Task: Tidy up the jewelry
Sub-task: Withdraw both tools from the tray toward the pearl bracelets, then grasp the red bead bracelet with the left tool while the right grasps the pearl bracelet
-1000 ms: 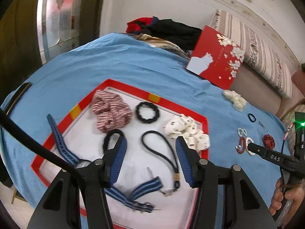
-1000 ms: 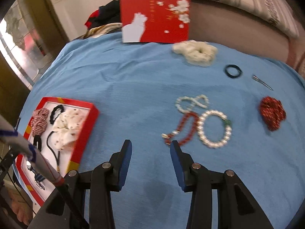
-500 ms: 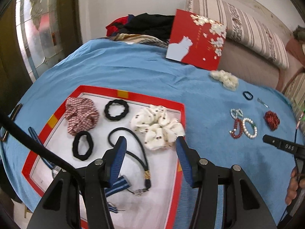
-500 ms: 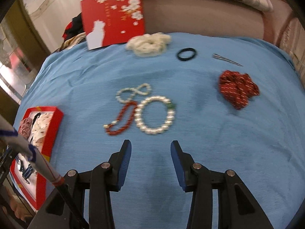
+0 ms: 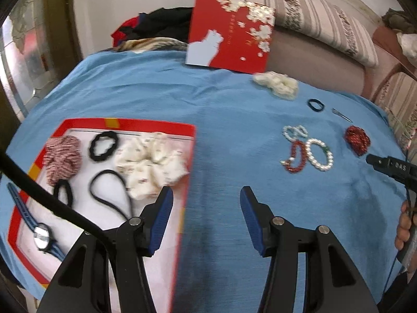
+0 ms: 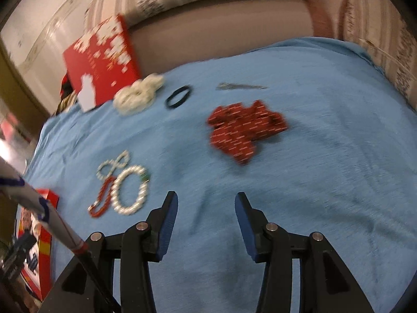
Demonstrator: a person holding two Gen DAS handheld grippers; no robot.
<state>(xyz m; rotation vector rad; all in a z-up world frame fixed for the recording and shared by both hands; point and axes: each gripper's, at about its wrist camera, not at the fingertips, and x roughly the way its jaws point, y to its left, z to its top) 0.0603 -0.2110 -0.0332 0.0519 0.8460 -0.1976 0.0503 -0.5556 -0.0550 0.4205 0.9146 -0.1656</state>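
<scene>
My left gripper (image 5: 206, 200) hangs open and empty over the right rim of the red-rimmed tray (image 5: 146, 125). The tray holds scrunchies, black hair ties and a watch (image 5: 41, 236). On the blue cloth lie a pearl bracelet (image 5: 320, 168) (image 6: 127, 210), a red bead bracelet (image 5: 294, 150) (image 6: 103, 195) and a small pearl loop (image 5: 294, 131) (image 6: 114, 164). My right gripper (image 6: 206, 206) hovers over bare cloth just right of the bracelets. Its jaws are opening, with nothing between them. A red scrunchie (image 6: 242, 130) (image 5: 357, 137) lies beyond it.
Further back lie a cream scrunchie (image 6: 138, 95) (image 5: 277, 84), a black hair tie (image 6: 168, 101) (image 5: 310, 103) and a metal hair clip (image 6: 239, 86) (image 5: 341, 114). A red box lid (image 5: 230, 30) (image 6: 101, 60) leans against a striped sofa. A hand (image 5: 404, 224) shows at the right edge.
Both grippers have swept right across the cloth. The left one went from above the tray's middle to its right rim. The right one passed the bracelets toward the red scrunchie, jaws slightly wider.
</scene>
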